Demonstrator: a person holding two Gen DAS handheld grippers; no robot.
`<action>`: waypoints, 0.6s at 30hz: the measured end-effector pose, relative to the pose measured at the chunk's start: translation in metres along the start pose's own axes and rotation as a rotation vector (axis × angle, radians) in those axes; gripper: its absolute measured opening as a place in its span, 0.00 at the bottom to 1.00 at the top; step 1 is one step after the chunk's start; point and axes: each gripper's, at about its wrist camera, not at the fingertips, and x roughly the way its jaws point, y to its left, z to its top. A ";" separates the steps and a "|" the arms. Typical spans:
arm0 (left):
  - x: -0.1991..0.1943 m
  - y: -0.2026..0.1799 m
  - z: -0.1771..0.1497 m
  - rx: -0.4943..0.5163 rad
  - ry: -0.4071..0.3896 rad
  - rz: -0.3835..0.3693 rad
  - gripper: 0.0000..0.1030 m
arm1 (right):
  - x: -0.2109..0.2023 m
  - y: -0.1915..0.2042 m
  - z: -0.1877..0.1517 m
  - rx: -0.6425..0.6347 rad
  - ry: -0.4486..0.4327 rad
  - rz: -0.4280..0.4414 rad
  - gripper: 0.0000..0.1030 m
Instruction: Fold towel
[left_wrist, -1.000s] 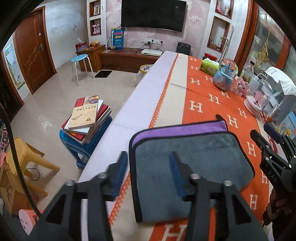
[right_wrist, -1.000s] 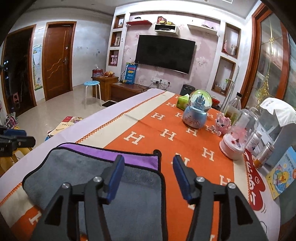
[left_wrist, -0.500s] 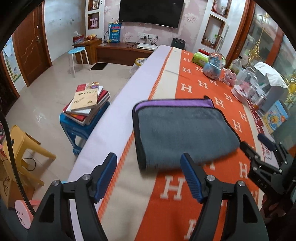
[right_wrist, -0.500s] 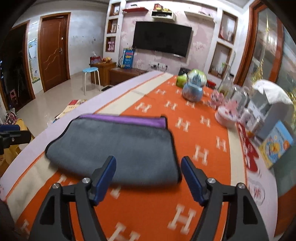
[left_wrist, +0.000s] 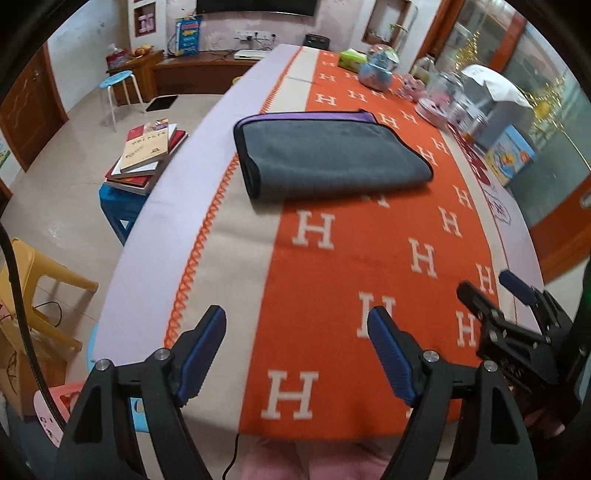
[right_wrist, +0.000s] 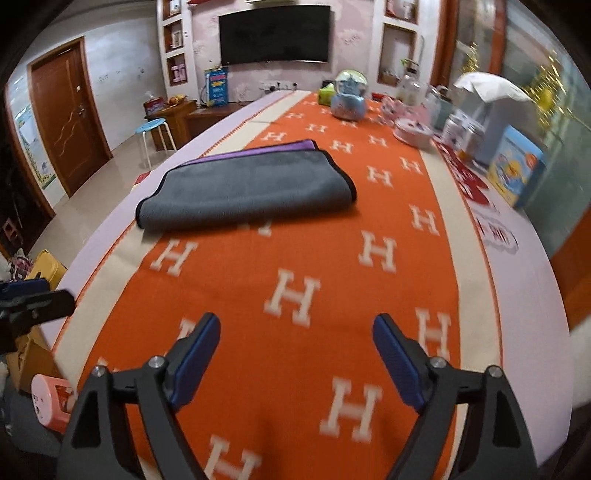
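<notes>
The grey towel (left_wrist: 328, 158) with a purple underside lies folded flat on the orange H-patterned tablecloth (left_wrist: 369, 258); it also shows in the right wrist view (right_wrist: 247, 184). My left gripper (left_wrist: 297, 332) is open and empty, well back from the towel above the table's near edge. My right gripper (right_wrist: 295, 338) is open and empty, also well short of the towel. The right gripper shows at the right of the left wrist view (left_wrist: 495, 286).
Snow globe (right_wrist: 349, 98), pink jars, tins and a white appliance (right_wrist: 495, 110) line the table's far right side. Left of the table stand a blue stool with stacked books (left_wrist: 147, 155), a yellow chair (left_wrist: 40, 280) and a pink stool.
Both grippers have let go of the towel, opened wide and pulled back toward the table's near edge. The towel stays folded where it was laid.
</notes>
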 end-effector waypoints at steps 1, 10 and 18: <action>-0.003 -0.001 -0.003 0.010 -0.001 -0.003 0.76 | -0.006 -0.002 -0.005 0.013 0.006 -0.006 0.87; -0.041 -0.031 -0.005 0.126 -0.045 -0.078 0.88 | -0.062 -0.018 -0.039 0.152 0.042 -0.009 0.93; -0.081 -0.074 0.001 0.202 -0.134 -0.059 0.94 | -0.124 -0.032 -0.029 0.157 0.003 -0.056 1.00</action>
